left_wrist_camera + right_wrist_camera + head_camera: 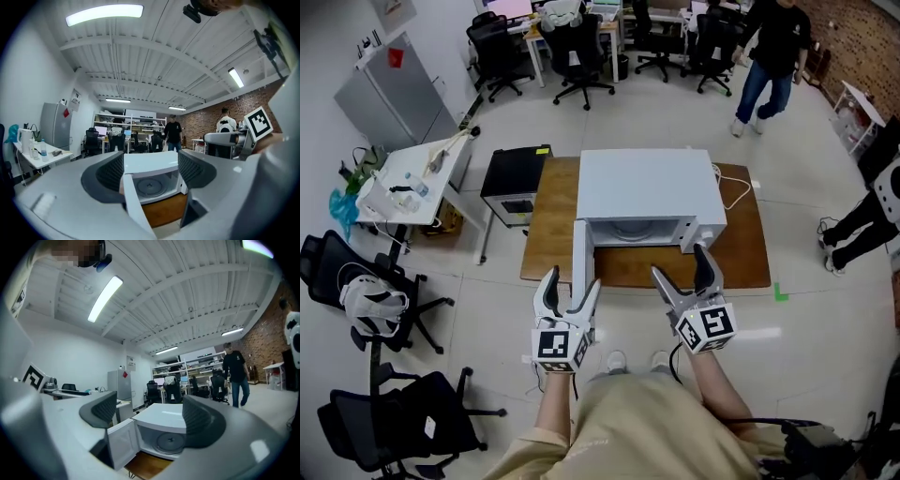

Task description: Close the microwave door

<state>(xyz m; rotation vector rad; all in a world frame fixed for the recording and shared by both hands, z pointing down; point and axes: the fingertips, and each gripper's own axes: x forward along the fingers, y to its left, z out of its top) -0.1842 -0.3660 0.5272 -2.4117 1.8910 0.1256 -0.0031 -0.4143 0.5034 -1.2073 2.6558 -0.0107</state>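
Left tongs [572, 281] and right tongs [678, 260] hover side by side in the head view, both with jaws spread and empty. Just beyond them sits the white microwave [647, 187] on a wooden table [548, 220], its door [578, 258] swung out towards the person at the left. The left tongs' tips sit right by that door's near edge; the right tongs hang in front of the oven's right end.

Over to the left gripper view: the left tongs [151, 165] stand wide apart, pads pressing nothing. The door [133, 206] runs edge-on between them, with the open cavity and its turntable [150, 186] beyond.

Now the right gripper view: the right tongs [150, 416] are parted too, with nothing in their grip. The microwave [161, 416] shows between them, farther off, door [123, 444] hanging open at the left.
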